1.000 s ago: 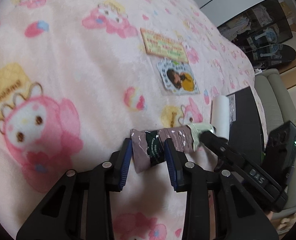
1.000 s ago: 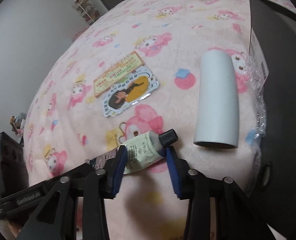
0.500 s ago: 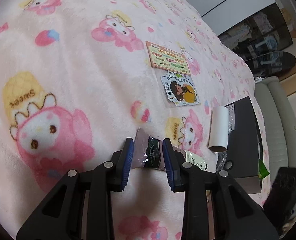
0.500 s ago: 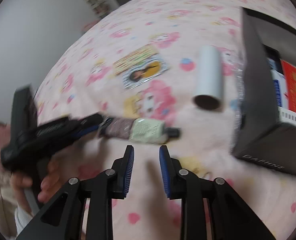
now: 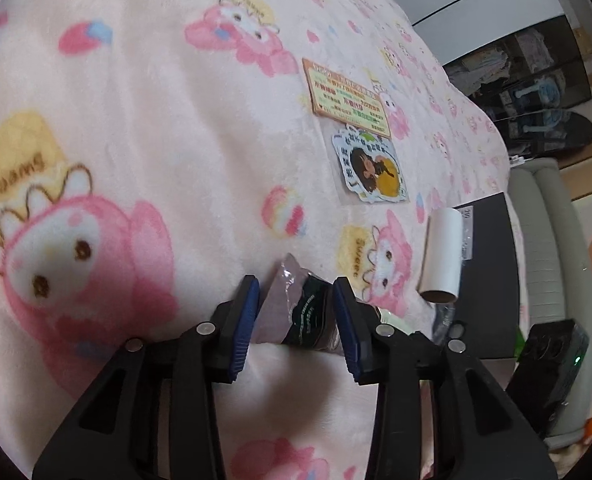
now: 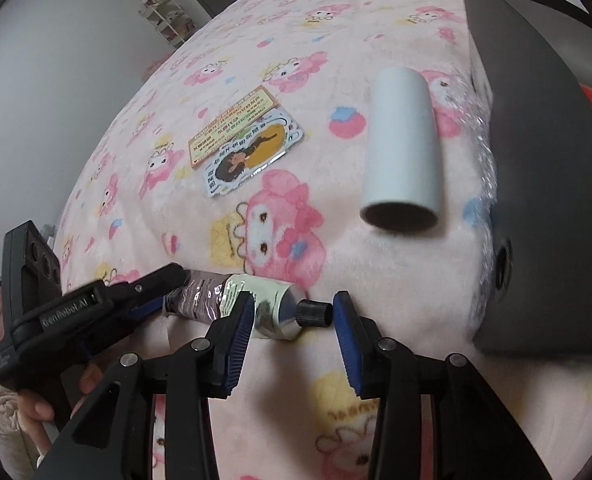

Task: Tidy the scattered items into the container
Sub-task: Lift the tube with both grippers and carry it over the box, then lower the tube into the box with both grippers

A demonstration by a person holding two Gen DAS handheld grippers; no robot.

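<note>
A hand-cream tube (image 6: 252, 304) lies on the pink blanket, mauve at its crimped end, pale green in the middle, with a black cap (image 6: 315, 313). My right gripper (image 6: 292, 320) is open low over it, and its fingers straddle the cap end. My left gripper (image 5: 296, 314) is open too, with the tube's crimped end (image 5: 292, 308) between its blue pads. The black box (image 6: 543, 168) stands at the right. Near it lie a white roll (image 6: 401, 148), an orange card (image 6: 232, 128) and a cartoon sticker (image 6: 252, 156).
The blanket (image 5: 156, 140) covers a bed. In the left wrist view the roll (image 5: 441, 256) lies against the black box (image 5: 489, 264), with a grey sofa (image 5: 543, 240) beyond it. Bubble wrap (image 6: 479, 148) hugs the box's side. A hand (image 6: 36, 408) holds the left gripper.
Half a second ago the right gripper had pulled up and back from the tube; it is now low again around the cap end. The left gripper has stayed at the crimped end.
</note>
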